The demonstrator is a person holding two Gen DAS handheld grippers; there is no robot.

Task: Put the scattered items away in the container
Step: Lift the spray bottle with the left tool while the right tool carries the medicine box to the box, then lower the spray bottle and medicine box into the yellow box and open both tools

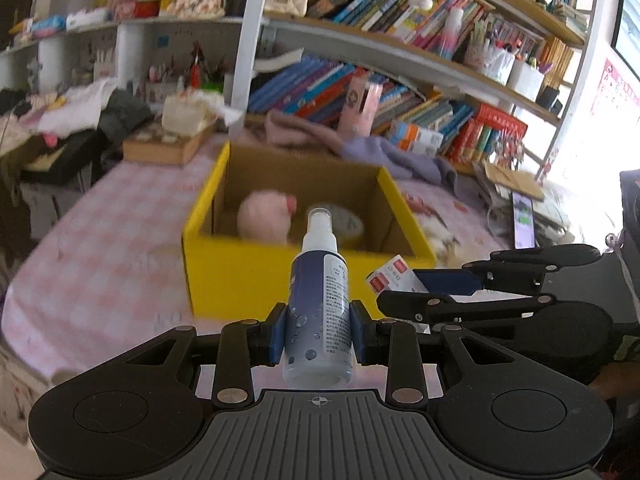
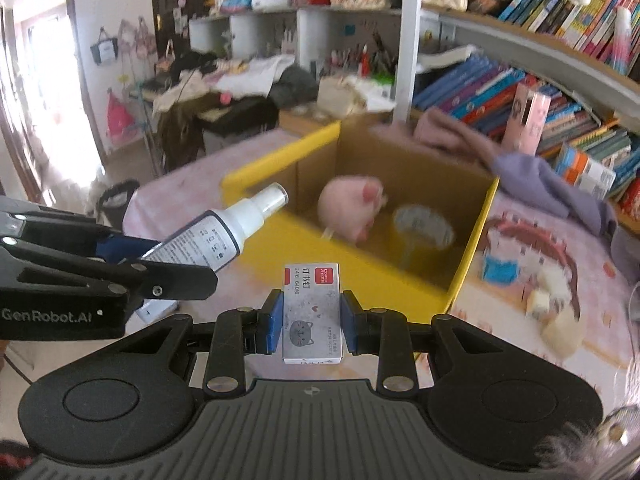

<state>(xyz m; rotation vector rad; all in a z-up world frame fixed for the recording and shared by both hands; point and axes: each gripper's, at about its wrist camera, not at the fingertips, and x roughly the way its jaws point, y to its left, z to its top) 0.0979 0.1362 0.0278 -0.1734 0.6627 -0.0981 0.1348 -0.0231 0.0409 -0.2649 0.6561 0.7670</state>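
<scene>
A pink toy already sits in the yellow box ahead, while the left gripper squeezes a spray bottle and the right gripper squeezes a small staple box, neither dropped in yet.

One yellow box holds two items: one pink plush toy and one round container. Two grippers carry one spray bottle and one staple box.
</scene>
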